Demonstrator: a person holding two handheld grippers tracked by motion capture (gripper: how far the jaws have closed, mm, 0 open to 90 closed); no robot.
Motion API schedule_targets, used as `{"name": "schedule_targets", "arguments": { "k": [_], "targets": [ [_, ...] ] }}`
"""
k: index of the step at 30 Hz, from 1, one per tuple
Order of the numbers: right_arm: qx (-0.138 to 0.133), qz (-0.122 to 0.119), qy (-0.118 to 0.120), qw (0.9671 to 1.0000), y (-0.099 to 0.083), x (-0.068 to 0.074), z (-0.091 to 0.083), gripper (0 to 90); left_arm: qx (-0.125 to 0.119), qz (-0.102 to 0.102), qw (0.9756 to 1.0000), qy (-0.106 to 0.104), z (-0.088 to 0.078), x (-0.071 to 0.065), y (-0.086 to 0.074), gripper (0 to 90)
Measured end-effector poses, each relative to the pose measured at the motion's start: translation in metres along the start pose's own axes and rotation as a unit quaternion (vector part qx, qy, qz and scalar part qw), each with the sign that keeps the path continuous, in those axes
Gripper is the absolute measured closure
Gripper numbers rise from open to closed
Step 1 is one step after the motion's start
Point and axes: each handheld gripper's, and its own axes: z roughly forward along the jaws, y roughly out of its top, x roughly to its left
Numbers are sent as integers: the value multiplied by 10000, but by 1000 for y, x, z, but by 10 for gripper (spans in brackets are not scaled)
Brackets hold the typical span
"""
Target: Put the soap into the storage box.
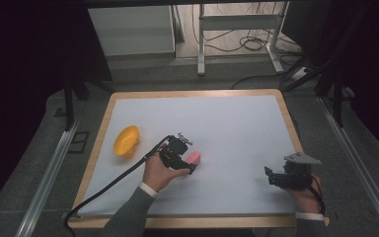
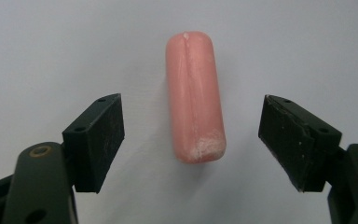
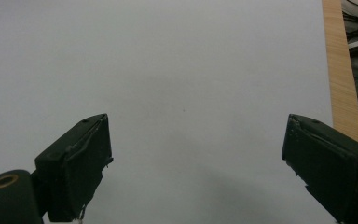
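A pink sausage (image 2: 195, 95) lies lengthwise on the white table cover, and in the high view the sausage (image 1: 195, 157) rests near the table's middle. My left gripper (image 2: 191, 140) is open, its jaws standing wide on either side of the sausage's near end without touching it. In the high view the left gripper (image 1: 185, 160) sits just left of the sausage. A yellow bowl (image 1: 127, 140) lies tipped on its side at the left. My right gripper (image 3: 196, 158) is open over bare white cover; the high view shows the right gripper (image 1: 272, 176) near the front right.
The white cover (image 1: 227, 128) spans a wooden-edged table (image 1: 192, 93). The wooden edge (image 3: 341, 70) runs down the right of the right gripper view. A black cable (image 1: 113, 182) trails from the left gripper toward the front left corner. Desk legs and cables stand beyond the far edge.
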Motion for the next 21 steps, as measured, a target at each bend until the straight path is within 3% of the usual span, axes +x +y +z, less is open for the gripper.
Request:
{"name": "schedule_targets", "arguments": {
  "k": [3,13,21],
  "targets": [
    [-5,-17,7,10000,0,1,0,80,133,-45,9999,-60,10,0,1,225],
    [25,5,-53,10000,-1,0,2,79,252,-120,9995,-121,27,4,3,244],
    [31,30,-93,9999,-1,-1,2,79,213,-174,9996,-96,31,7,4,383]
  ]
}}
